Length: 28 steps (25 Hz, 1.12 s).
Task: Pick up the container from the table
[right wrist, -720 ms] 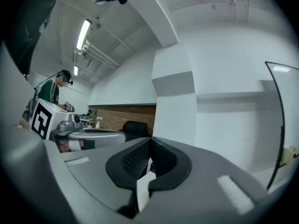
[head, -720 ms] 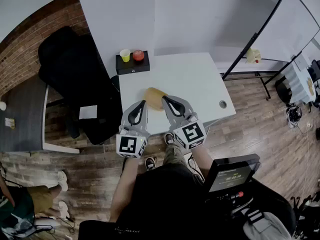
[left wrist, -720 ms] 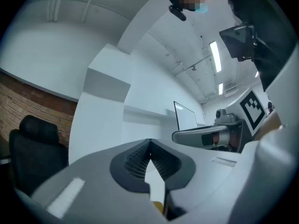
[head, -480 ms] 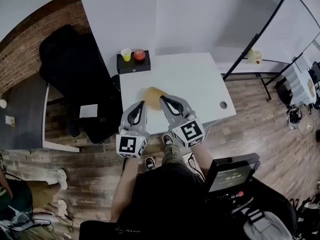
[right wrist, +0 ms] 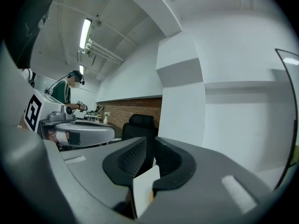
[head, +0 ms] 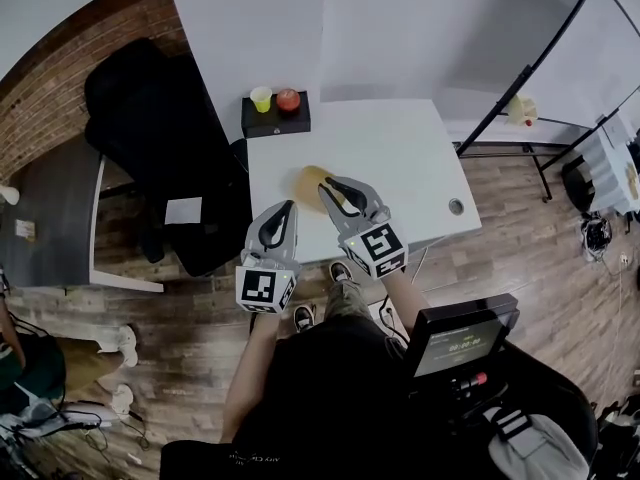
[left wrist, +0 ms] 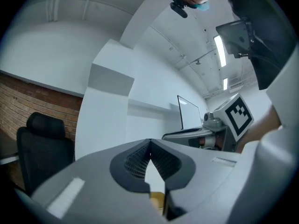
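A tan container (head: pixel 311 179) lies on the white table (head: pixel 400 158) near its front edge. My right gripper (head: pixel 326 187) reaches over the table edge to the container's right side. In the right gripper view its jaws stand narrowly apart (right wrist: pixel 150 146), with a pale, tan-edged piece of the container (right wrist: pixel 142 192) pinched low between them. My left gripper (head: pixel 285 213) hangs just off the table's front edge, left of the container and apart from it. Its jaws (left wrist: pixel 149 146) meet at the tips with nothing in them; a tan bit of the container (left wrist: pixel 158 200) shows below.
A black box (head: pixel 275 120) at the table's far left corner carries a yellow cup (head: pixel 261 98) and a red object (head: pixel 289 99). A black office chair (head: pixel 150 128) stands left of the table. A cable hole (head: pixel 457 207) is near the table's right front. A whiteboard stand (head: pixel 520 78) is at right.
My right gripper has moved forward over the table edge onto the container's right side. The left gripper has kept its place beside it.
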### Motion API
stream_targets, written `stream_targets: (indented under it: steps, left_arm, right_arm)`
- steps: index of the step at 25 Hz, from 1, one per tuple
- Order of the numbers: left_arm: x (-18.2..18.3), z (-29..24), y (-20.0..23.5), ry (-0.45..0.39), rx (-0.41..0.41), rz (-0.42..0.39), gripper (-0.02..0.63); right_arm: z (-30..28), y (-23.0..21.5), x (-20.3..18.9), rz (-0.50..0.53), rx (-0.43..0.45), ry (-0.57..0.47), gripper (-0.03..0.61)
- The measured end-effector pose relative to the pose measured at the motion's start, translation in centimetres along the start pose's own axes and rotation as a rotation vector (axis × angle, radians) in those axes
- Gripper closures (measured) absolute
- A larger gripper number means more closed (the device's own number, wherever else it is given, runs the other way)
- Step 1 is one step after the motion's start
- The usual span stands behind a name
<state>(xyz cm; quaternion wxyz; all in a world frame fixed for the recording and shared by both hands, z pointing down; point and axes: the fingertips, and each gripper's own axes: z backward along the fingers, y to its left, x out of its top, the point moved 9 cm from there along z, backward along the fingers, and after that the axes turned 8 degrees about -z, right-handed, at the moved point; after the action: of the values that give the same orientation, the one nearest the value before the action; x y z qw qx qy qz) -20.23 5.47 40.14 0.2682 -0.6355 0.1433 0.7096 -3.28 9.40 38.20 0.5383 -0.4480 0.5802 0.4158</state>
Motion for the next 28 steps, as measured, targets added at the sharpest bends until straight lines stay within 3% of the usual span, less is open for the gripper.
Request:
stream_targets:
  steps: [21,28]
  left_arm:
    - [-2.3,-1.8,2.3,0.084,0.084,0.002,0.615]
    - [-4.2,-2.9,2.4,0.136,0.079,0.028,0.614]
  right_arm:
    - [-6.1,-3.0,-3.5,-0.008,0.092,0.127,0.477]
    - [-6.8,-4.1,-5.2,0.136,0.157,0.245,0.449]
